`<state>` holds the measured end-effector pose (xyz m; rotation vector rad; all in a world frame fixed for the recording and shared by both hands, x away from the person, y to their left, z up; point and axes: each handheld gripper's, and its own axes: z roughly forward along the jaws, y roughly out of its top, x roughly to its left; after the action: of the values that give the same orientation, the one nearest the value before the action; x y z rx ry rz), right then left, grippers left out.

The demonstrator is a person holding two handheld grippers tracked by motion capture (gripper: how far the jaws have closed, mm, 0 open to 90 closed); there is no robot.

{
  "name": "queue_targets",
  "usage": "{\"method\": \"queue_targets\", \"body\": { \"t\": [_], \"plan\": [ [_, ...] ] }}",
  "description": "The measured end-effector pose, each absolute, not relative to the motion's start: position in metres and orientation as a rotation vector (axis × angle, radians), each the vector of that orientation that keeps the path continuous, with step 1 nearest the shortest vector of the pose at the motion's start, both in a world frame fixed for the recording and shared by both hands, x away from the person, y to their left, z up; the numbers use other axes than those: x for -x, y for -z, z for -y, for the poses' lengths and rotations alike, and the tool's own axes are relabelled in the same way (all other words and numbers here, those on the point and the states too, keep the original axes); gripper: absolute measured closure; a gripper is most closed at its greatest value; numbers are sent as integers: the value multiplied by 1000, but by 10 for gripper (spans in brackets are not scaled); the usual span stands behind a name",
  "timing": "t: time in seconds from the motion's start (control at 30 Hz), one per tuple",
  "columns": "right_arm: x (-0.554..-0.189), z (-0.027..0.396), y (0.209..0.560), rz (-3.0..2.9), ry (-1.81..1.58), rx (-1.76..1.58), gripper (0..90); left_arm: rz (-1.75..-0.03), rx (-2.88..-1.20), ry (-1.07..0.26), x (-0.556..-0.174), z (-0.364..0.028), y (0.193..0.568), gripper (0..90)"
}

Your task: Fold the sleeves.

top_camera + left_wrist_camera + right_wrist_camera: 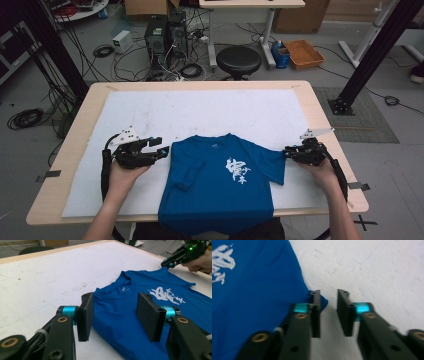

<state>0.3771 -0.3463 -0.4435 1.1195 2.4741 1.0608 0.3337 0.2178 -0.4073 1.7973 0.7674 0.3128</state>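
A blue T-shirt [220, 185] is lying face up on the white mat [150, 112], its hem hanging over the near table edge. The left gripper [161, 150] is being held released, jaws wide apart, just beside the folded-in sleeve. The right gripper [328, 312] is parted too, narrowly, with the other sleeve's tip [323, 302] beside one jaw (not yet pinched). A fold seems underway; the fabric should be seated fully between the pads before closing.

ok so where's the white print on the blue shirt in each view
High view: the white print sits on the shirt's chest, right of centre, low in the picture.
Left gripper view: print at right of centre, beyond the right pad.
Right gripper view: print at the upper left edge, cut off.
Shared landmark: the white mat under the shirt.
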Motion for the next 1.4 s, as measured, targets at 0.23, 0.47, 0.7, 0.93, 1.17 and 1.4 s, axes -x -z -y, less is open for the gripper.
{"method": "queue_targets", "body": {
  "t": [0.23,0.47,0.7,0.93,1.17,1.4],
  "plan": [
    [-372,355,435,-2439,-1123,-1100,884,-772,-1800,-306,-334,-219,408,483],
    [-381,346,445,-2493,-1133,-1134,699,-774,-1806,-297,-334,-218,409,483],
    [-378,341,444,-2518,-1078,-1044,898,-786,-1812,-289,-335,-216,410,483],
    [-370,349,428,-2444,-1134,-1127,895,-778,-1810,-293,-334,-217,410,483],
    [-370,348,428,-2381,-1146,-1194,809,-780,-1811,-289,-335,-217,410,483],
    [-375,348,444,-2466,-1126,-1196,730,-779,-1821,-277,-335,-215,411,483]
  ]
}}
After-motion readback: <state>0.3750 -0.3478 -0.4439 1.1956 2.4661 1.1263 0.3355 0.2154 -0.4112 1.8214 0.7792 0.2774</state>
